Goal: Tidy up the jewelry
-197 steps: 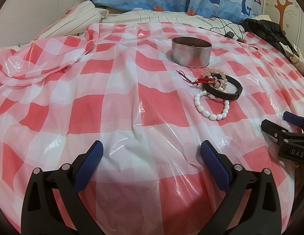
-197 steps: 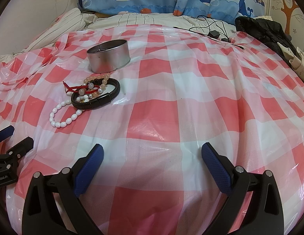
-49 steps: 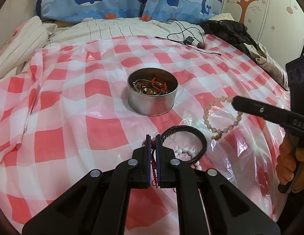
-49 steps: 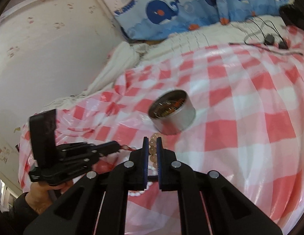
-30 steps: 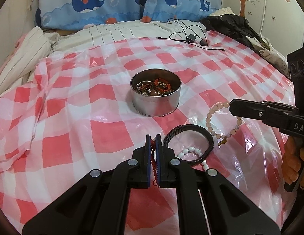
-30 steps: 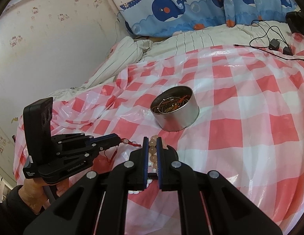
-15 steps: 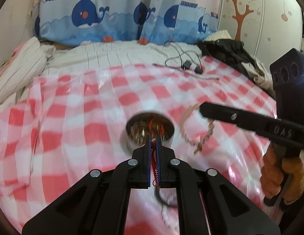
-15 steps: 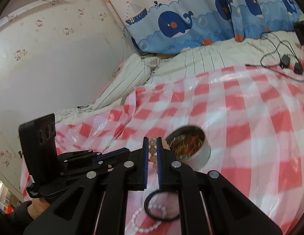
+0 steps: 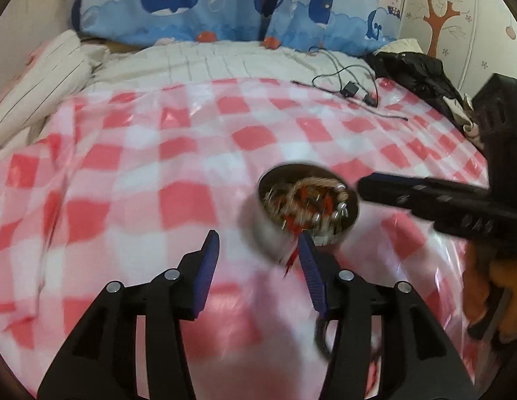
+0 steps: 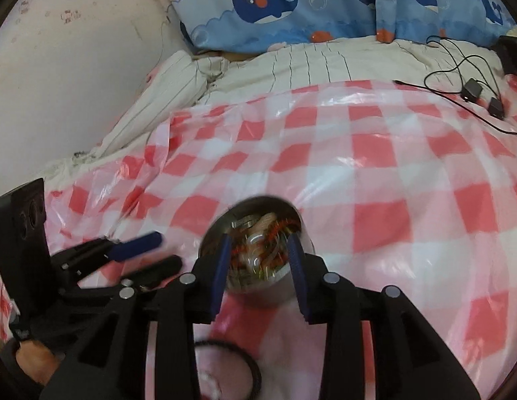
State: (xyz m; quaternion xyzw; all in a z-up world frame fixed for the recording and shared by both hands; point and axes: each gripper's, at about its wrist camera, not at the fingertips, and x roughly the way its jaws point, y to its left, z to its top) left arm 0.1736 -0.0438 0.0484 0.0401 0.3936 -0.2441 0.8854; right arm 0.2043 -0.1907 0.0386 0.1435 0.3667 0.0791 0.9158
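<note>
A round metal tin point(image 9: 272, 233) sits on the red-checked plastic sheet point(image 9: 141, 173), filled with jewelry. The pink bead bracelet point(image 9: 320, 183) lies on top inside it, and the red cord bracelet point(image 9: 292, 256) hangs over its near rim. My left gripper point(image 9: 258, 243) is open just left of the tin. My right gripper point(image 10: 258, 246) is open directly above the tin point(image 10: 208, 243). It also shows from the side in the left wrist view point(image 9: 362, 186). A black band bracelet point(image 10: 255, 370) lies on the sheet below my right gripper. Both views are motion-blurred.
A striped blanket point(image 9: 198, 63) and whale-print curtain point(image 9: 178, 6) lie beyond the sheet. A black cable with adapter point(image 9: 350, 88) and dark clothing point(image 9: 412, 70) sit at the far right. A wall point(image 10: 75, 66) bounds the left side.
Both grippers have opened over the tin. The pink bead bracelet and the red cord bracelet have dropped from them into the tin.
</note>
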